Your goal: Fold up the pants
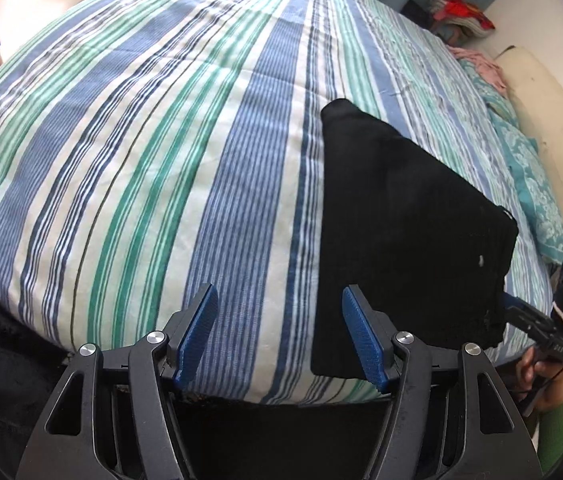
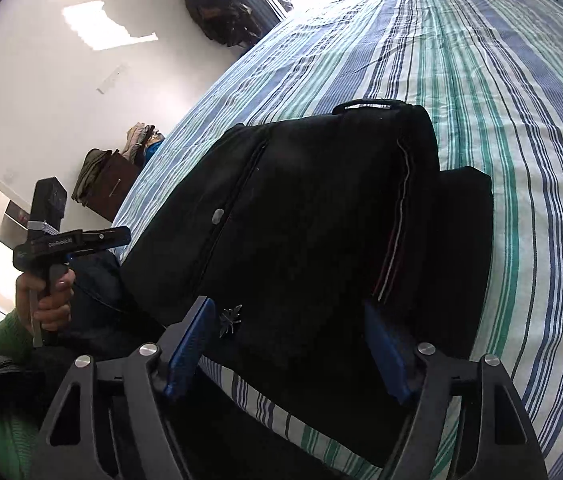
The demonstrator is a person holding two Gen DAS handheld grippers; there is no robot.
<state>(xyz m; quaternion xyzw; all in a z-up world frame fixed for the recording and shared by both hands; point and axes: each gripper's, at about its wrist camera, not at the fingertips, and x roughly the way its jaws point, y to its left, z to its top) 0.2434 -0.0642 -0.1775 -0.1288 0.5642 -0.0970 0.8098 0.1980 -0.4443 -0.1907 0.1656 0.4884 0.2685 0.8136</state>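
Black pants [image 2: 301,216] folded into a thick bundle near the striped bedcover's [image 1: 141,160] front edge. Left gripper [image 1: 279,336] beside the bundle's left side, jaws spread, nothing between them. Right gripper [image 2: 287,344] over the bundle's near end, jaws spread astride the cloth, pads seemingly not pressing. Probably time for another fold or final tidy: pinch every layer at the near corners, lift evenly, lay flat, square the edges.

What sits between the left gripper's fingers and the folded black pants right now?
Only bare striped bedcover. In the left wrist view the left gripper hangs open over the stripes, with the pants just beside its right finger, not between them.
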